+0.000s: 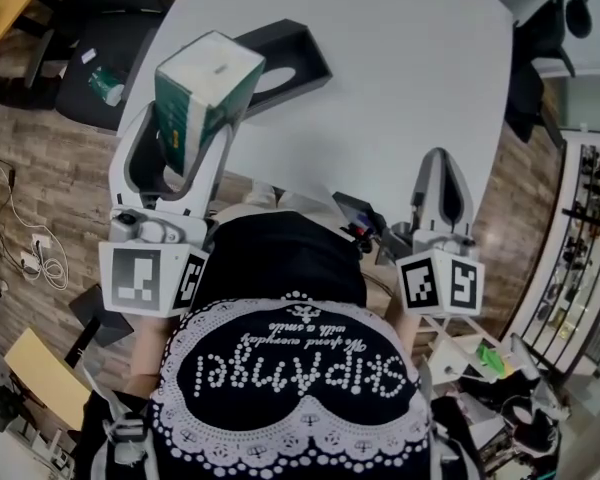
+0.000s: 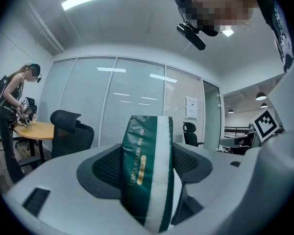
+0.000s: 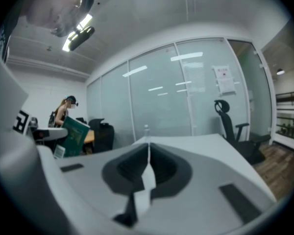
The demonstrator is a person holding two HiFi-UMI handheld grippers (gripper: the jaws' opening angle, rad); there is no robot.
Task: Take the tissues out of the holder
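Note:
A green and white tissue pack (image 1: 202, 88) is up in the air over the table's near left corner, with my left gripper (image 1: 185, 143) shut on its lower part. In the left gripper view the pack (image 2: 147, 155) stands on end, pinched between the two dark pads (image 2: 105, 168). The black holder (image 1: 302, 48) lies on the white table (image 1: 400, 58) just beyond the pack, its oval opening showing. My right gripper (image 1: 440, 163) is shut with nothing in it, at the table's near edge, well to the right. From the right gripper view the pack (image 3: 74, 137) shows far left.
Black office chairs stand left (image 1: 100, 38) and right (image 1: 540, 58) of the table. A shelf rack (image 1: 580, 228) is at the right, and cables (image 1: 30, 248) lie on the wooden floor. A person (image 2: 12, 111) stands at a far desk. A bottle (image 3: 147, 129) rises beyond the right jaws.

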